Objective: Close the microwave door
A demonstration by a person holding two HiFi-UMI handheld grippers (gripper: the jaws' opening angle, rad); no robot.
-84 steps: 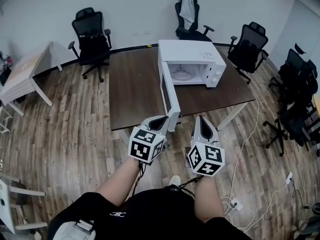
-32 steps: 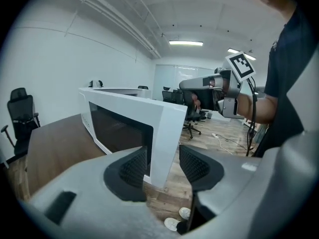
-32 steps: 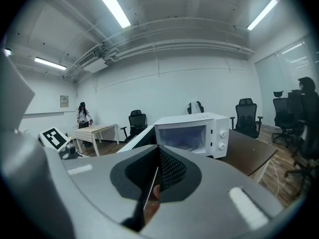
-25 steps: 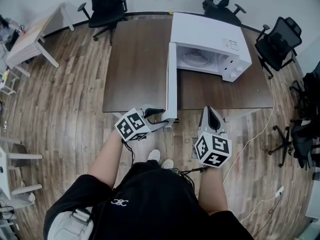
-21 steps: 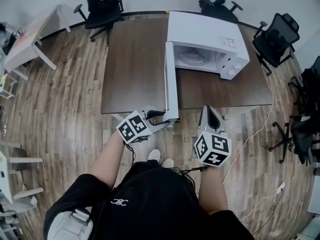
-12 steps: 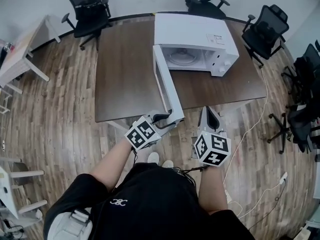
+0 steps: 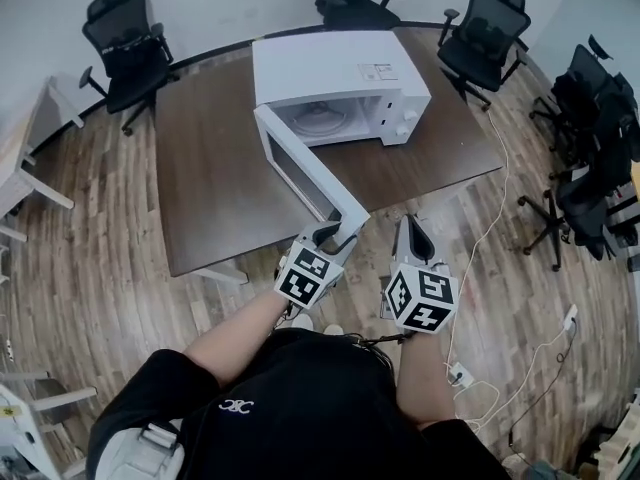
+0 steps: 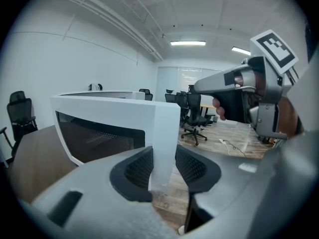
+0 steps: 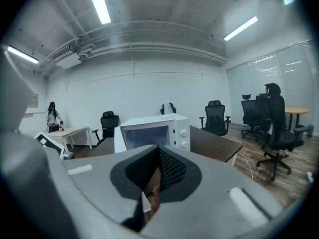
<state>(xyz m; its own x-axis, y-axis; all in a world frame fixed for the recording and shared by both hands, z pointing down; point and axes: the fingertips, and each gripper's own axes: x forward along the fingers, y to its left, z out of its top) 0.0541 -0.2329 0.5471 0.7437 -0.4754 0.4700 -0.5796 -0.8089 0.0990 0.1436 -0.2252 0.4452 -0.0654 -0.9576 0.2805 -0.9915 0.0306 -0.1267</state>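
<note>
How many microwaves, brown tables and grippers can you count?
Microwave: 1
Brown table: 1
Grippers: 2, the left gripper clamped on the door, the right gripper beside it
Total: 4

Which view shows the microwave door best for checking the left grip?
Left gripper view: the door edge sits clamped between the left gripper pads. Head view shows the whole door half open, but the grip is small there. Right gripper view shows only the microwave front, not the grip.

Print on microwave label illegible
</note>
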